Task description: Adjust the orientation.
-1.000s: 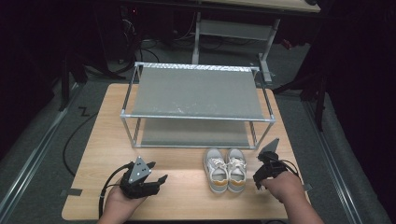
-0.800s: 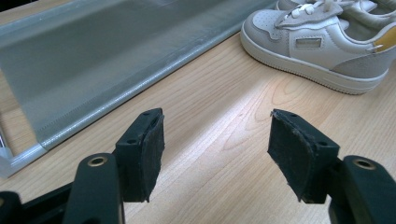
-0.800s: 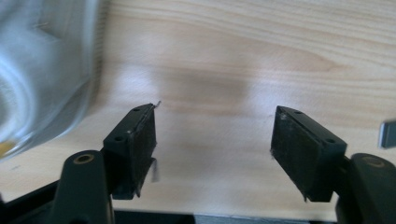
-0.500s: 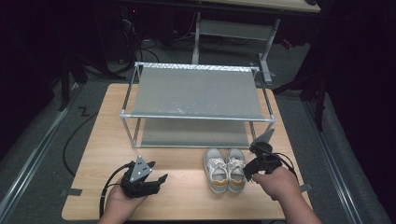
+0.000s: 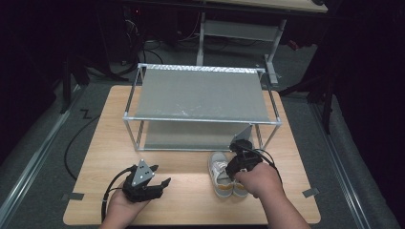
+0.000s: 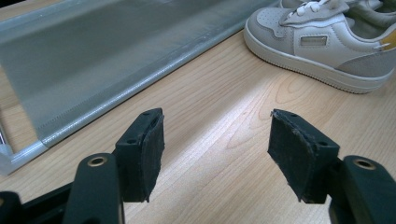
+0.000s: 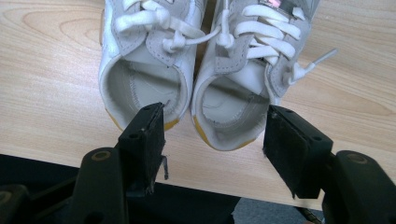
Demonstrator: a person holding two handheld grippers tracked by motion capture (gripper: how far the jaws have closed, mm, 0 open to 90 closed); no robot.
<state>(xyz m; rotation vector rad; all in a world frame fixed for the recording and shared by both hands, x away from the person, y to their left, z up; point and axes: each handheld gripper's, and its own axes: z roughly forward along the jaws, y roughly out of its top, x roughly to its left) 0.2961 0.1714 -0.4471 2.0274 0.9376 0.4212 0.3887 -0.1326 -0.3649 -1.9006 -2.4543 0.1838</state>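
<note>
A pair of small white sneakers [image 5: 220, 177] with yellow heels stands side by side on the wooden table [image 5: 186, 167], in front of the rack. In the right gripper view their open heels [image 7: 187, 100] face the camera, laces pointing away. My right gripper [image 7: 212, 135] is open just above the heels; one jaw hangs over the left shoe's heel, the other past the right shoe's outer side. In the high view the right gripper [image 5: 242, 160] sits over the shoes. My left gripper [image 5: 157, 185] rests open on the table at the front left, with one sneaker [image 6: 322, 39] ahead of it.
A two-tier metal shoe rack [image 5: 200, 95] with grey mesh shelves stands at the middle of the table; its lower shelf [image 6: 107, 60] runs just behind the shoes. Bare wood lies between the two grippers. The table's front edge is close behind the shoe heels.
My right gripper has moved left from beside the shoes to over their heels. The left gripper has stayed in place.
</note>
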